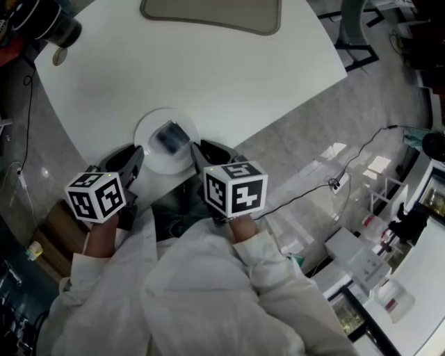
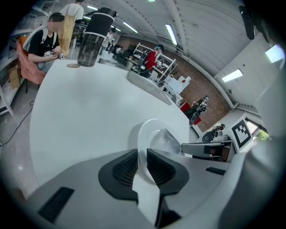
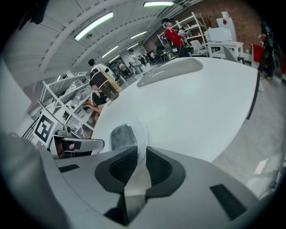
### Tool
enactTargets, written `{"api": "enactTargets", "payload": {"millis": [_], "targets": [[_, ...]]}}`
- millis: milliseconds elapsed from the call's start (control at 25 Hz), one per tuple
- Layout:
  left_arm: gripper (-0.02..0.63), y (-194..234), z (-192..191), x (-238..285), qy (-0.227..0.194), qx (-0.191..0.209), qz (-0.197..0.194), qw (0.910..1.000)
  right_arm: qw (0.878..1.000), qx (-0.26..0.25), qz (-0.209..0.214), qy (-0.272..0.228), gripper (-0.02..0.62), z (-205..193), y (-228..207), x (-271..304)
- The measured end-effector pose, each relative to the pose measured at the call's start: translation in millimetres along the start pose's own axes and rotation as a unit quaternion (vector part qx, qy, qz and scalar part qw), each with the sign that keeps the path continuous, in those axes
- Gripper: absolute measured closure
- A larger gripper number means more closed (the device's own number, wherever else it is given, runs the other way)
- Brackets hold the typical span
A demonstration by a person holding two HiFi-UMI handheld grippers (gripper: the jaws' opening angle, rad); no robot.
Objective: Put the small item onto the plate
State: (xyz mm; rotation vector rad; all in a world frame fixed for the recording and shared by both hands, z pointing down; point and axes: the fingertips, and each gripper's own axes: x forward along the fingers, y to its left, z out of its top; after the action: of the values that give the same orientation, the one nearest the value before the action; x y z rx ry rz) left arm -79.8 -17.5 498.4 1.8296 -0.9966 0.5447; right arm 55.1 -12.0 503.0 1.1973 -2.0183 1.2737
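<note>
White is the colour of nearly everything here: the round table [image 1: 229,66], the plate [image 1: 150,158] sitting near its edge, and the sleeves [image 1: 268,261] of the person holding the tools. The small item [image 1: 170,137], a greyish little thing, is lying on the middle of the plate. The head view is showing both tools at once. The left gripper [image 1: 137,157] is reaching in at one side of the plate and the right gripper [image 1: 197,154] at the other side, each carrying its marker cube [image 1: 236,188]. That view is not showing how the fingers are closing. The left gripper view is showing it up close: the two dark pads [image 2: 123,172] are pinching the plate's rim, one on each face, nearly together with only the thin rim between them. The right gripper view is showing the same pinch on the far rim, with its pads [image 3: 120,167] pressing the plate from both sides. Only the left gripper view is showing a tall dark jar [image 2: 91,42] standing far across the table and a person in red [image 2: 152,60] behind it. The head view is showing a grey mat [image 1: 212,17] at the table's far side.
</note>
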Motion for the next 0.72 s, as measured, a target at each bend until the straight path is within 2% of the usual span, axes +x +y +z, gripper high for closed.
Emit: {"api": "enactTargets", "payload": {"millis": [280, 720], "targets": [[0.54, 1.5, 13.2, -3.5, -0.001, 0.005, -0.005, 1.0, 1.0, -0.004, -0.006, -0.003, 0.529, 14.5, 5.8, -0.6], [0.54, -0.6, -4.2, -12.9, 0.009, 0.005, -0.031, 0.9995, 1.0, -0.001, -0.017, -0.003, 0.532, 4.8, 12.7, -9.2]]}}
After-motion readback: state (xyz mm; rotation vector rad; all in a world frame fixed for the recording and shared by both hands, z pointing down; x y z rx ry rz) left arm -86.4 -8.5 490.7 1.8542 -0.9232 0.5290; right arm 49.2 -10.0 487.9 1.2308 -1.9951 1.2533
